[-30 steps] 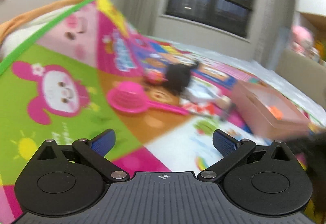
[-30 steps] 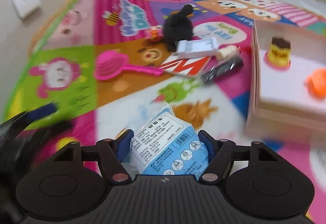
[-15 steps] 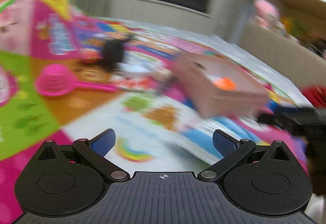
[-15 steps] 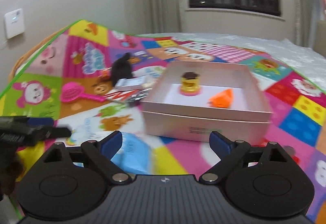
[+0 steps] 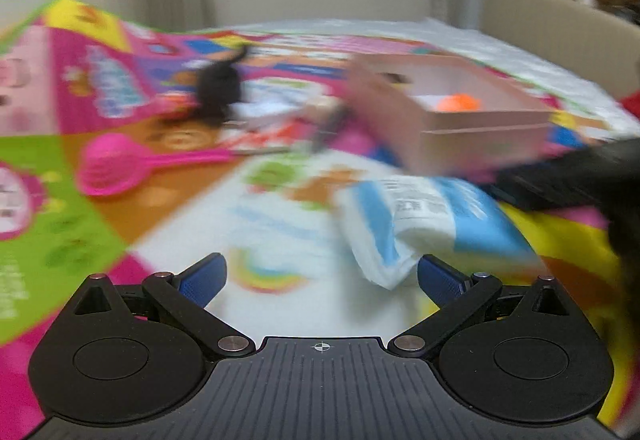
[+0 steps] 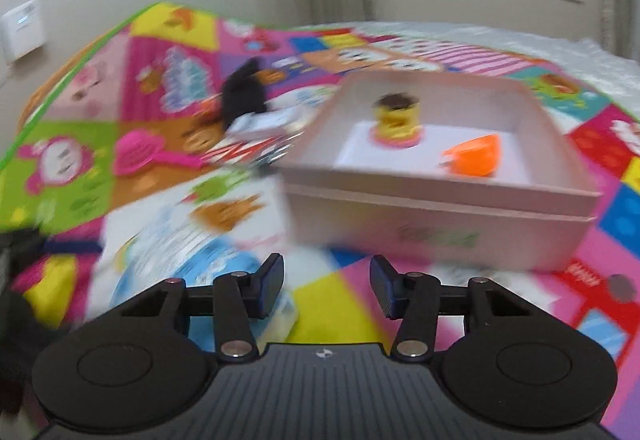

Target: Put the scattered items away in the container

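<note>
A pink open box (image 6: 436, 207) stands on the colourful play mat and holds a yellow toy pot (image 6: 397, 119) and an orange toy (image 6: 474, 155); the box also shows in the left wrist view (image 5: 472, 123). A blue and white packet (image 5: 416, 220) lies on the mat in front of the box, just ahead of my left gripper (image 5: 322, 276), which is open and empty. My right gripper (image 6: 326, 280) is open and empty, with the packet (image 6: 192, 264) lying below and left of its left finger.
Left of the box lie a pink toy strainer (image 6: 148, 155), a black plush toy (image 6: 242, 95), a white card (image 6: 264, 119) and a dark wrapper (image 5: 332, 123). Bedding, a wall and a dark window lie beyond the mat.
My right gripper let go of the blue and white packet, which now lies on the mat, and its jaws have partly narrowed. My left gripper swung right toward the packet and box.
</note>
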Tool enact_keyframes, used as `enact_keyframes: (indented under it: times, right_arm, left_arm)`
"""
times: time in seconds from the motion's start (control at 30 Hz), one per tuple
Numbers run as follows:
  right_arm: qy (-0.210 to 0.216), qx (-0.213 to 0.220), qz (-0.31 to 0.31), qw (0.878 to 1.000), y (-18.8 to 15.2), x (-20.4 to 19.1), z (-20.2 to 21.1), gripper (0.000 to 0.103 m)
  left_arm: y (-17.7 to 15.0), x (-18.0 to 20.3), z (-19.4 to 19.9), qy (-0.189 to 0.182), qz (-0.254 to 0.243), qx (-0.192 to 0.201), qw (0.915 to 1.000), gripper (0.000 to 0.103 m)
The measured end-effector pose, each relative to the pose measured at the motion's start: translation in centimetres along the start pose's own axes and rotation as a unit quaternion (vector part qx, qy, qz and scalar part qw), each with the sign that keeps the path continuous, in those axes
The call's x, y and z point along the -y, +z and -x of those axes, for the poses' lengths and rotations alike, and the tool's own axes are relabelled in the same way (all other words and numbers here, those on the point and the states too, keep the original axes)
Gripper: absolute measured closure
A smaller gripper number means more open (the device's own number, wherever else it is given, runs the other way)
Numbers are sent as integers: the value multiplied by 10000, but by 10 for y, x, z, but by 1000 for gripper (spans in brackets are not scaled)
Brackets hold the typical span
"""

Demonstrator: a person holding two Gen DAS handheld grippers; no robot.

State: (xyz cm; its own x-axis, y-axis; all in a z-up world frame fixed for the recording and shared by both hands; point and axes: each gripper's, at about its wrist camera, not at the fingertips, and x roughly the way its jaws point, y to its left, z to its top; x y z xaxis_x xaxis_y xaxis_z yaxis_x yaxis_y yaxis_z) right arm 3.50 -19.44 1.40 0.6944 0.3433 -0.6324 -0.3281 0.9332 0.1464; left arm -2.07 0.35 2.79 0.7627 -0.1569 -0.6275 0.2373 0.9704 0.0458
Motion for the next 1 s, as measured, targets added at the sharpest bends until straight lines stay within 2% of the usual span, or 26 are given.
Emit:
enact_keyframes:
  times: [0.07, 0.1, 0.13, 0.2, 0.23, 0.33, 0.47, 0.53, 0.6, 0.7, 0.8, 0.87, 1.0]
  right_arm:
    - [344, 17, 239, 9991, -6, -13, 11, 52]
    - [434, 66, 333, 9985, -7, -19, 18, 44]
    - [443, 140, 391, 9982, -6, -24, 24, 29]
    - [387, 372, 405, 9977, -2, -33, 34, 10]
    - [386, 427, 356, 9977, 1, -37, 34, 4]
    - [433, 263, 67, 9987, 9, -56, 18, 0]
    - [442, -1, -242, 9987, 10, -79, -19, 1]
    - [400, -4, 61, 9992, 7, -89, -29, 24]
    - [338, 48, 293, 9990, 4, -90, -27, 32]
    - [384, 123, 209, 9990, 0, -69, -8, 40]
    - [-88, 364, 22, 9993, -7, -36, 26, 41]
    - [-473, 518, -155, 9974, -14, -13, 49, 41]
    - [-1336, 684, -376, 9880, -33, 27, 81, 40]
  left_arm:
    - [3, -17, -3, 382, 241, 25, 9990, 0]
    - [4, -25, -4, 433, 392, 37, 9983, 0]
    - [5, -33, -3, 411, 556, 64, 9976, 0]
    - [8, -45, 1, 273, 784, 174, 9964, 0]
    - [9, -49, 3, 233, 846, 250, 9958, 0]
    - [12, -58, 11, 306, 1015, 457, 9933, 0]
    - [21, -66, 19, 215, 1221, 630, 9903, 0]
    - [27, -60, 21, 101, 1076, 766, 9912, 0]
    - [32, -51, 20, -23, 811, 919, 9925, 0]
    - [41, -32, 4, -194, 493, 947, 9941, 0]
    - [51, -10, -22, -393, 207, 868, 9952, 4]
    - [57, 4, -40, -456, -44, 779, 9959, 36]
    - [71, 24, -81, -404, -353, 654, 9964, 35]
